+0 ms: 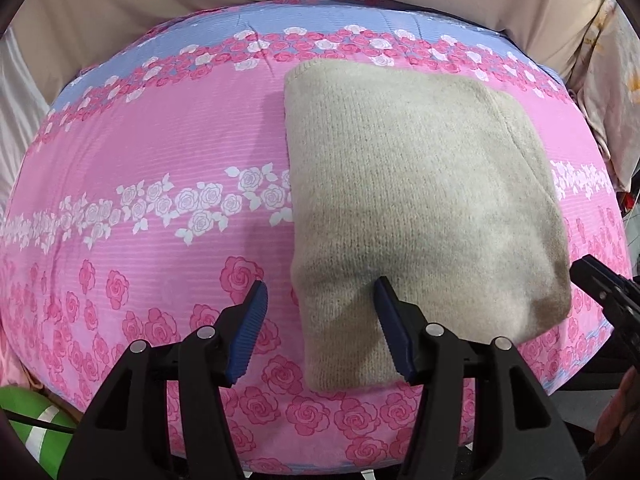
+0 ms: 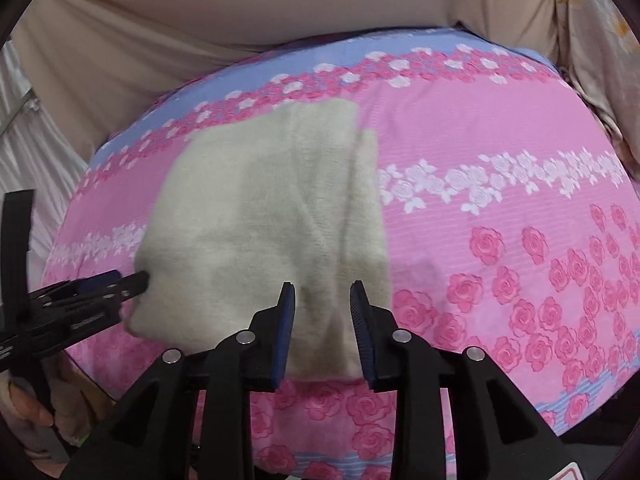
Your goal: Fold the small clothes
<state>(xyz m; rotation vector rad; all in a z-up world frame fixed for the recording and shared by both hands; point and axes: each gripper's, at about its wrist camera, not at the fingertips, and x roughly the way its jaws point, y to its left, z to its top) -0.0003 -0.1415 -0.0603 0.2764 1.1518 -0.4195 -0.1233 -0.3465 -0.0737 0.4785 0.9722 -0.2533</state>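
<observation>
Rose bedspread (image 1: 160,152); both tools agape, empty.

— How's the light?
— Soft and even, fairly bright, no glare. Faint shadows fall across the near part of the knit garment (image 1: 416,208).
— And sharpness?
— Left view crisp; right view motion-blurred. Both bulge, with dark vignetted corners — fisheye.

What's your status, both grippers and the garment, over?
Left gripper open, right gripper open, neither gripping. Beige knit garment folded flat on floral cover. Nothing in the way.
</observation>
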